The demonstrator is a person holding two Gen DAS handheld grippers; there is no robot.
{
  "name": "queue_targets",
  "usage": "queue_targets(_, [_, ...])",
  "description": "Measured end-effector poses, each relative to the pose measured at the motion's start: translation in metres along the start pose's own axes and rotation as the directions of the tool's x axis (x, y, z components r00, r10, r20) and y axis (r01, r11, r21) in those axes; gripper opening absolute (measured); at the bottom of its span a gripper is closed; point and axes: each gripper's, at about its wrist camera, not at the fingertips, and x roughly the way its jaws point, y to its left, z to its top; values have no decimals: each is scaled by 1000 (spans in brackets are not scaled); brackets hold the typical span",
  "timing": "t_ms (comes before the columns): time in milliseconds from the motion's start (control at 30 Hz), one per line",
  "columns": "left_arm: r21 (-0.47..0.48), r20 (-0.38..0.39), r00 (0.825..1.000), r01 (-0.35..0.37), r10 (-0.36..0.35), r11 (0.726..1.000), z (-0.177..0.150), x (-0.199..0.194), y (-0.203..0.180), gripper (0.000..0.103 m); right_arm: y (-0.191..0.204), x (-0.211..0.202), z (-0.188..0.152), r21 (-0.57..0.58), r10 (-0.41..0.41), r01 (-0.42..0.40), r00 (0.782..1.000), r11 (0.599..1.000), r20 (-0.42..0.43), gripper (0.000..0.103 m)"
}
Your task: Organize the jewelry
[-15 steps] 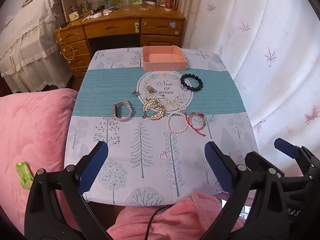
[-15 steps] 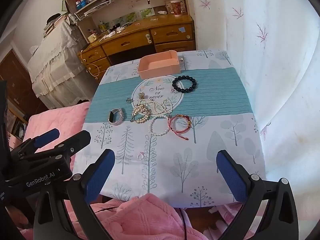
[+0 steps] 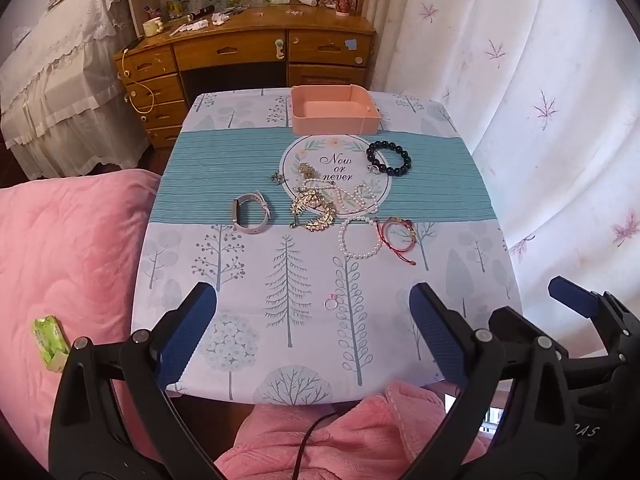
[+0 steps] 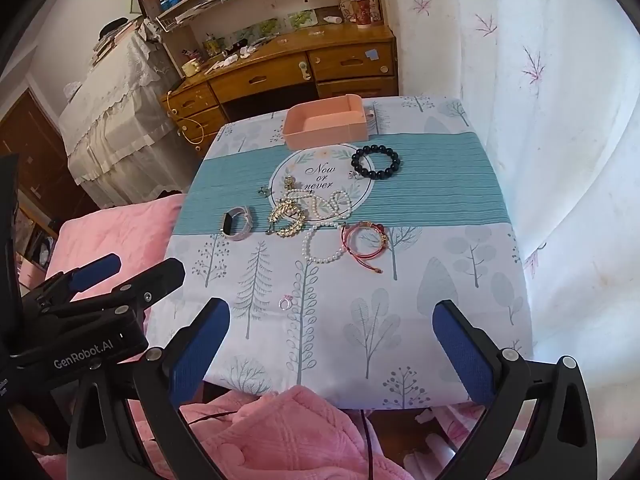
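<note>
Hovering over the near edge of the cloth-covered surface (image 3: 460,184), the left hand-held gripper (image 3: 312,334) and the right hand-held gripper (image 4: 332,344) both stand wide apart with nothing between their blue pads. "GenRobot.AI" reads in white on the left tool's black body in the right wrist view. A round print on the teal band says "Now or never". Behind it sits an empty pink rectangular plastic box (image 3: 334,124). Jewelry lies loose mid-surface: a dark beaded bracelet (image 3: 389,158) beside the print, a white-strapped watch (image 3: 251,214), a gold leaf-shaped tangle (image 3: 314,212) touching a white pearl strand (image 3: 358,238), red cord bracelets (image 3: 398,236), and a small ring (image 3: 331,302) lying alone, nearest the grippers.
</note>
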Motion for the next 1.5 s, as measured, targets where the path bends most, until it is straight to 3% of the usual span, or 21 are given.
queue_targets(533, [11, -10, 1000, -24, 24, 1000, 6, 2, -1, 97, 1, -1, 4, -9, 4, -4, 1000, 1000, 3, 103])
queue_targets(1100, [27, 43, 999, -29, 28, 999, 12, -4, -3, 97, 3, -11, 8, -16, 5, -4, 999, 1000, 44, 103])
queue_targets(1500, [9, 47, 999, 7, -8, 1000, 15, -4, 1, 97, 2, -15, 10, -20, 8, -7, 998, 1000, 57, 103])
